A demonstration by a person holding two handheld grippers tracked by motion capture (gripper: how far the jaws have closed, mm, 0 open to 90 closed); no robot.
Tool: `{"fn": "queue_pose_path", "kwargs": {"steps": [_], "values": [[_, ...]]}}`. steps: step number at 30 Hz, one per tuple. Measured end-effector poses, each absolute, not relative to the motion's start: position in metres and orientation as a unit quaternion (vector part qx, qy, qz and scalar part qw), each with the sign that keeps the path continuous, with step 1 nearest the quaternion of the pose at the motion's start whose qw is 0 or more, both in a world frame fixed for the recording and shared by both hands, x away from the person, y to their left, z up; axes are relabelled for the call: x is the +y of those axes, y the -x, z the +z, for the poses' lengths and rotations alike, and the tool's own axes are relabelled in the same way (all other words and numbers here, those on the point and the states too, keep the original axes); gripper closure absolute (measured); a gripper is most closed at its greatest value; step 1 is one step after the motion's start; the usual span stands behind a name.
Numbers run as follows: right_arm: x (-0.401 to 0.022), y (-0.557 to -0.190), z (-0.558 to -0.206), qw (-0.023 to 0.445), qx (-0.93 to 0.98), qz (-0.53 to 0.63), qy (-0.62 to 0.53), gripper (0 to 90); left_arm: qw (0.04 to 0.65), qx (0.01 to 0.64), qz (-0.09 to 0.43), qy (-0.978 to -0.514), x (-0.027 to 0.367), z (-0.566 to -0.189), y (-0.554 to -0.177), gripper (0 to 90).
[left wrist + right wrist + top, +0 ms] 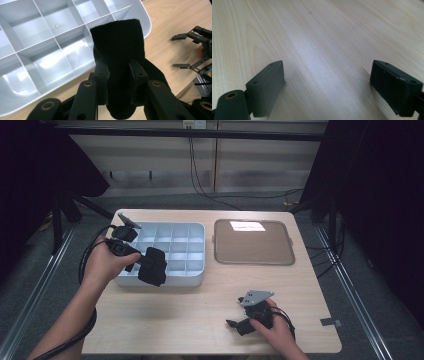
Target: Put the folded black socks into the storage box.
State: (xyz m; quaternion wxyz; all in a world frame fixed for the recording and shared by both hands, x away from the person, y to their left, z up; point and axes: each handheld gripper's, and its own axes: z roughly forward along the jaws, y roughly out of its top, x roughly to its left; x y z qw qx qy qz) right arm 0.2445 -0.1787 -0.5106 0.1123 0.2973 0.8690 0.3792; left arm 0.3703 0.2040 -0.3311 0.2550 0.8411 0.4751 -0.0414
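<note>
- The left gripper (118,72) pinches a black sock (120,50) above the near edge of the grey divided box (195,270).
- The right gripper (332,85), jaws spread with nothing between, rests on the table (200,315) near right.

No readable text, label, brand or number appears anywhere. The surfaces in view bear no legible writing.

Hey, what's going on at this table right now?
A person works with a gripper in each hand. The left gripper has its jaws shut on a black sock, held over the near right corner of a grey divided organizer box. The right gripper rests open near the front of the wooden table, holding nothing. A flat brown tray lies to the right of the box.
</note>
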Motion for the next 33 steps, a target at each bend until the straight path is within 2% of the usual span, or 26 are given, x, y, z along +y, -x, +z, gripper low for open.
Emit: {"fn": "queue_pose_path", "kwargs": {"steps": [33], "values": [[-0.179,-0.245,-0.511,0.112,0.869,0.379,-0.297,11.7,0.233,0.515,-0.001,-0.825,0.24,-0.333,-0.398,71.9]]}}
